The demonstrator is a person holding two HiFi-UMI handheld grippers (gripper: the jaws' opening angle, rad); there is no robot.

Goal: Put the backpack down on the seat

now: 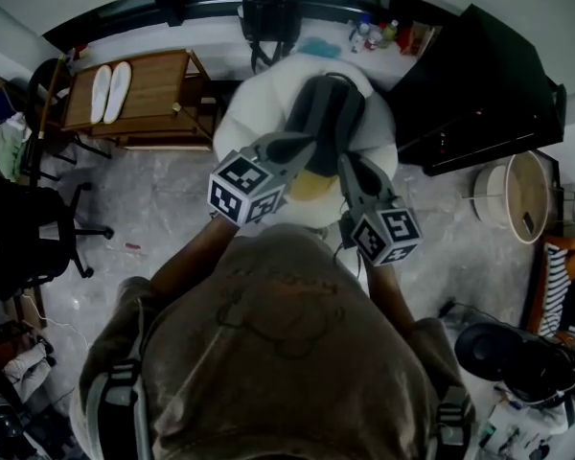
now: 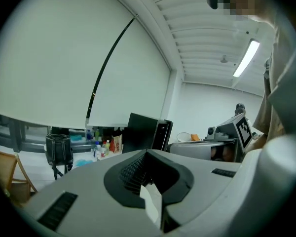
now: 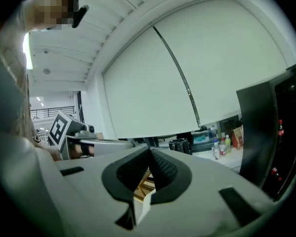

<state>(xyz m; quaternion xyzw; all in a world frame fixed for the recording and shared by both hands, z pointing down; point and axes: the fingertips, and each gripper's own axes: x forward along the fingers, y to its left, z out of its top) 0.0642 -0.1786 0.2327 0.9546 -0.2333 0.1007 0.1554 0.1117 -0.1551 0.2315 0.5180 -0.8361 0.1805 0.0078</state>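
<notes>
A black backpack [image 1: 268, 15] stands upright on the window ledge at the far side of the room; it also shows in the left gripper view [image 2: 58, 149] and the right gripper view [image 3: 180, 145]. Below me is a round white seat [image 1: 244, 113] with a dark grey shape [image 1: 326, 108] on it that I cannot identify. My left gripper [image 1: 307, 145] and right gripper [image 1: 350, 164] are held high over the seat, side by side, far from the backpack. The left gripper's [image 2: 147, 154] jaws meet, as do the right gripper's [image 3: 149, 152]. Neither holds anything.
A wooden table [image 1: 163, 89] with a pair of white slippers [image 1: 109, 92] stands at the left. A black office chair [image 1: 19, 228] is nearer left. A black cabinet [image 1: 489, 84] stands at the right, bottles [image 1: 374, 34] on the ledge, a round white appliance [image 1: 517, 195] on the floor.
</notes>
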